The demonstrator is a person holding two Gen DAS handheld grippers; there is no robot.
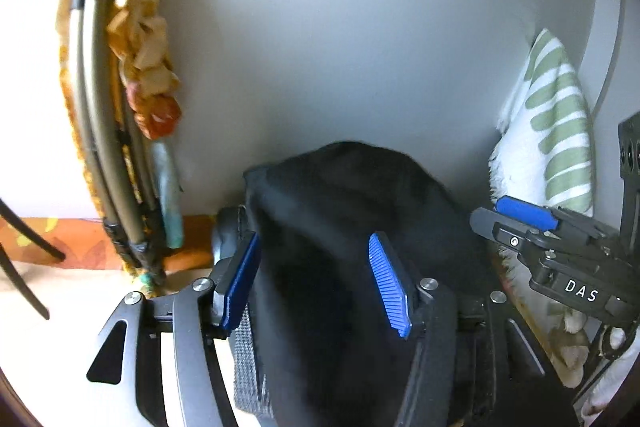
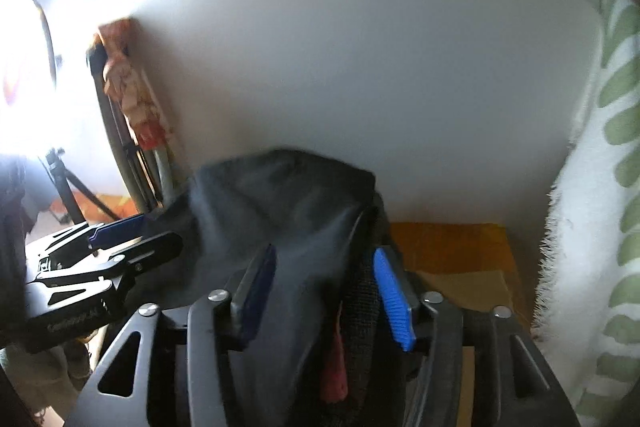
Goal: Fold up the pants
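The black pants (image 1: 344,227) are bunched up between the blue pads of my left gripper (image 1: 316,279), which is shut on them and holds them raised in front of a white wall. My right gripper (image 2: 324,291) is shut on another part of the same pants (image 2: 280,211), with a grey waistband and a red tag hanging between its fingers. Each gripper shows in the other's view: the right one at the right edge of the left wrist view (image 1: 520,223), the left one at the left edge of the right wrist view (image 2: 120,239). The two stand close side by side.
A folded frame draped with orange patterned cloth (image 1: 120,67) leans on the white wall at the left. A white towel with green stripes (image 1: 552,131) hangs at the right, and fills the right edge of the right wrist view (image 2: 600,227). An orange surface (image 2: 448,247) lies below.
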